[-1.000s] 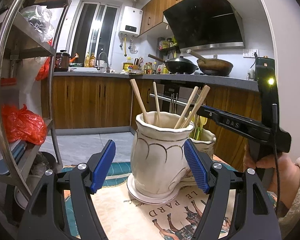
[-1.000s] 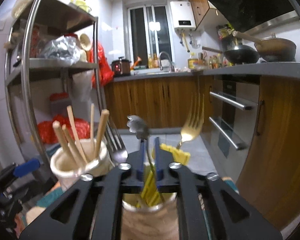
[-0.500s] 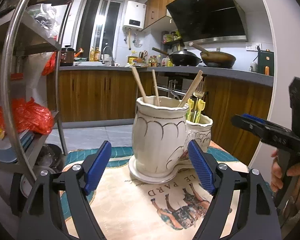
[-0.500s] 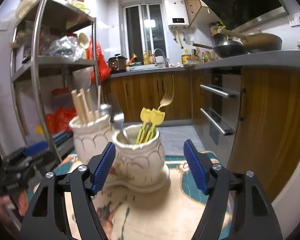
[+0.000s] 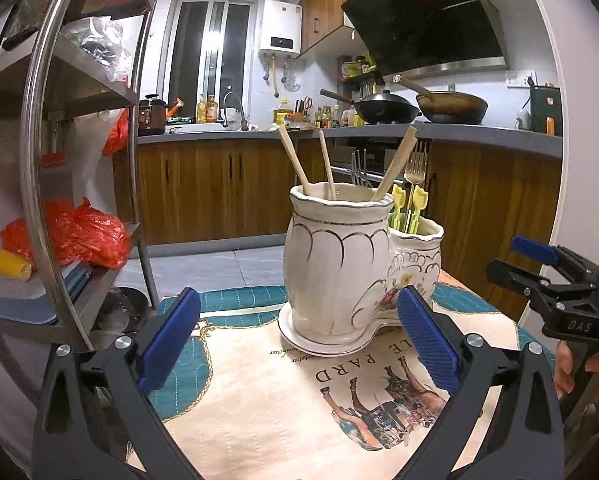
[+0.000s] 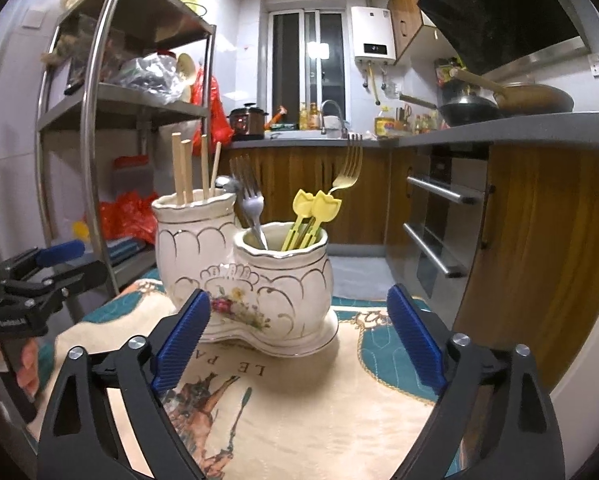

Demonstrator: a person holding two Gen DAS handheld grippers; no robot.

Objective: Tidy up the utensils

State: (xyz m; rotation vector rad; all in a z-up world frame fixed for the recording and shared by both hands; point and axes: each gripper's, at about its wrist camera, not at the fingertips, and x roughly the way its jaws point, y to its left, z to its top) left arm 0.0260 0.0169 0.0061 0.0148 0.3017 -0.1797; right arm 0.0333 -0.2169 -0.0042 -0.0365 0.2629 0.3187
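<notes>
both grippers wide, nothing held, utensils standing in the twin ceramic holder

the left gripper (image 5: 297, 346) has its blue-padded jaws spread wide apart with nothing between them, hovering low over the cream printed cloth with teal quilted border (image 5: 283, 408) that covers the desk. the right gripper (image 6: 299, 344) is the same: jaws far apart, empty, above the same cloth from the opposite side. each gripper shows in the other's view at the frame edge, held by a hand (image 6: 25, 364).

just beyond both sets of jaws stands the white double ceramic utensil holder with gold scallop lines and a flower motif (image 5: 339, 272), two joined pots on one shared base, upright on the cloth. neither gripper touches it. the taller pot (image 6: 195, 236) holds the pale wooden chopsticks (image 5: 395, 162), which lean against its rim at different angles. the shorter pot (image 6: 283, 276) holds the yellow tulip-topped plastic picks (image 6: 313, 210), a gold-coloured metal fork (image 6: 349, 164) with its tines up, and a silver metal fork (image 6: 249, 200) leaning toward the taller pot.

further out, a curved steel shelf rack (image 5: 43, 160) stands to one side with red plastic bags (image 5: 79, 232) on a lower shelf. wooden kitchen cabinets (image 5: 211, 192) run behind, with a black wok (image 5: 385, 108) on the counter under a dark range hood (image 5: 431, 20).
</notes>
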